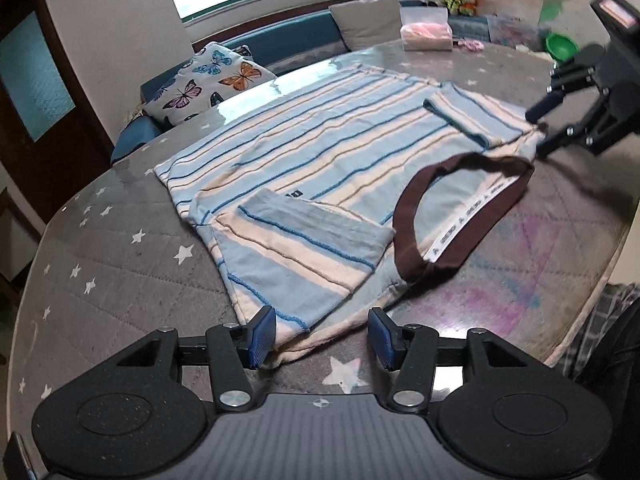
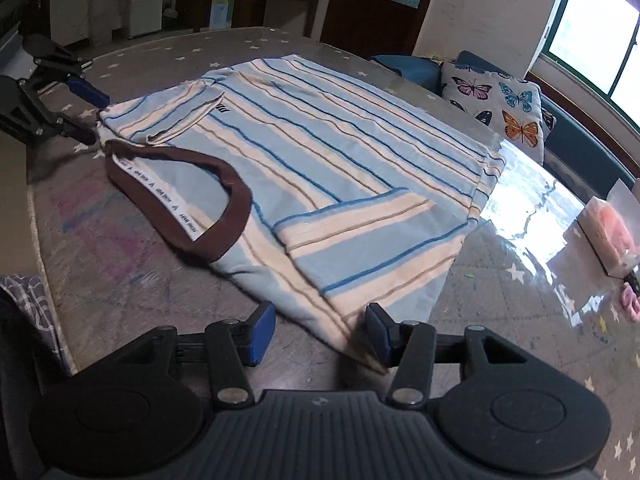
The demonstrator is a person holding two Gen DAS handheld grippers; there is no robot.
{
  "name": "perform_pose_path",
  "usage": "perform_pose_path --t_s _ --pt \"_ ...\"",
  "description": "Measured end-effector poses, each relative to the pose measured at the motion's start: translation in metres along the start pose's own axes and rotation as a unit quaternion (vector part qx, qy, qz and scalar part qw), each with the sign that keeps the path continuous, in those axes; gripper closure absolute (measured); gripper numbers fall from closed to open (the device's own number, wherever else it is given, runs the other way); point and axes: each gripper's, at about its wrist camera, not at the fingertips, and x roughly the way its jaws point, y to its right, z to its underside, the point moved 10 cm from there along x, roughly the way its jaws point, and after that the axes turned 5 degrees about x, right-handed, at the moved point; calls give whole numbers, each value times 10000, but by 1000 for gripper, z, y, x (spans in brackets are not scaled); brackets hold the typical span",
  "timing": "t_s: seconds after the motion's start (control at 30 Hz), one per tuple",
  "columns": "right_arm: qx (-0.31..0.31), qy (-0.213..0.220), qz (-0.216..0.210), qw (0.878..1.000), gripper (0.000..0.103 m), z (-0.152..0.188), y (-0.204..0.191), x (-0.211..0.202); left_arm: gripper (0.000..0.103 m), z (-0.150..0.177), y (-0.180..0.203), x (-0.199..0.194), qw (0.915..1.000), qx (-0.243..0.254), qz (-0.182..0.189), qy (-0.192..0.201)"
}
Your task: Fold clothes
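Observation:
A light blue and cream striped T-shirt (image 1: 320,144) (image 2: 320,148) with a brown collar (image 1: 404,236) (image 2: 236,200) lies flat on the star-patterned table (image 1: 120,248). Both sleeves (image 1: 304,248) (image 2: 360,232) are folded in over the body. My left gripper (image 1: 322,336) stands open at one shoulder corner; the cloth edge lies between its blue pads (image 1: 262,336) and is not pinched. My right gripper (image 2: 320,332) is open in the same way at the other shoulder corner. Each gripper also shows in the other's view, the right gripper (image 1: 538,128) and the left gripper (image 2: 94,116), both beside the shirt's edge.
A butterfly pillow (image 1: 208,84) (image 2: 496,96) rests on a blue bench beyond the shirt's hem. A tissue pack (image 1: 426,30) (image 2: 608,232), a green bowl (image 1: 562,46) and small toys sit at the table's far side. A person's checked clothing (image 1: 600,320) (image 2: 24,300) is at the collar-side edge.

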Motion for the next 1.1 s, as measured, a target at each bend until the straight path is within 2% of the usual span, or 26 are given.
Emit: perform_pose_path --t_s 0.2,0.37,0.43,0.6,0.67,0.83,1.1 --pt "29 -81 -241 9997 55 1 7 4 50 2 -2 8 9997 208 146 -34" --pt "86 -113 -235 9996 80 -2 15 9 55 0 -3 11 9982 417 424 -59" --pt "148 -118 -242 9995 85 -3 17 10 56 -1 -4 13 9974 437 560 -89" --pt "106 -53 -211 9997 87 -4 16 12 74 -3 -4 17 9956 369 860 -110" --pt "134 -31 -179 9997 92 -3 16 12 91 -6 -2 18 9953 326 905 -120" --pt "274 107 -3 9996 98 -8 16 6 97 -11 1 11 9977 289 616 22" --pt "374 476 95 9981 99 -13 6 -33 98 -17 -4 -44 9977 -234 129 624"
